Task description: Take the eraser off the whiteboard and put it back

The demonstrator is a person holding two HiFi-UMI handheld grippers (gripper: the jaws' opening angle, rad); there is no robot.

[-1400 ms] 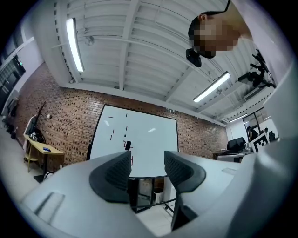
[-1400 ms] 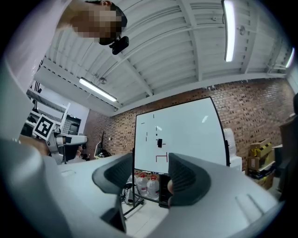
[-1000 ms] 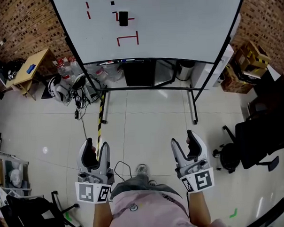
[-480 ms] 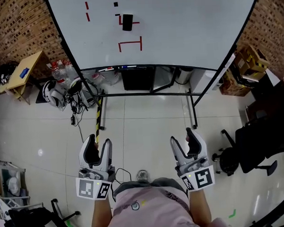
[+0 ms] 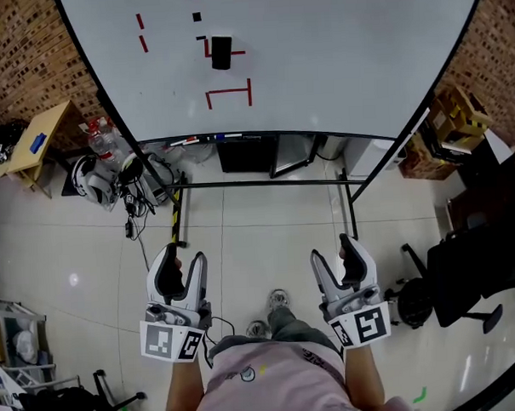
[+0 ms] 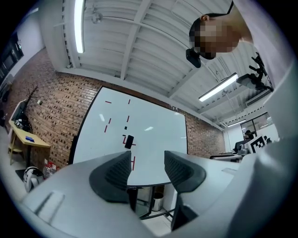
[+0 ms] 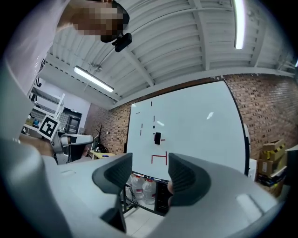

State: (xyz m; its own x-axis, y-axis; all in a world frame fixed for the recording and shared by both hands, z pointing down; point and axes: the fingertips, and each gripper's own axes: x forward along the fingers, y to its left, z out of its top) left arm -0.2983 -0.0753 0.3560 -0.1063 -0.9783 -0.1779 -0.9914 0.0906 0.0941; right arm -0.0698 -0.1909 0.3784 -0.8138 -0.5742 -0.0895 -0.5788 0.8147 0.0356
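A black eraser (image 5: pixel 221 52) sticks to the whiteboard (image 5: pixel 336 61) at its upper left, among red marker lines. It also shows small and far off in the left gripper view (image 6: pixel 129 141) and the right gripper view (image 7: pixel 157 138). My left gripper (image 5: pixel 180 262) and right gripper (image 5: pixel 332 255) are held side by side in front of the person's body, well short of the board, pointing at it. Each has its jaws apart with nothing between them; the same gap shows at the left gripper (image 6: pixel 146 169) and the right gripper (image 7: pixel 150 174).
The board's stand (image 5: pixel 352 184) and marker tray (image 5: pixel 229 137) lie ahead on the tiled floor. Helmets and cables (image 5: pixel 111 174) and a small wooden table (image 5: pixel 35 138) sit at left. Cardboard boxes (image 5: pixel 455 115) and a black office chair (image 5: pixel 473 263) are at right.
The person has walked toward the whiteboard, which now looms larger and nearer. Both grippers came forward with the body, keeping the same pose and the same jaw gap.
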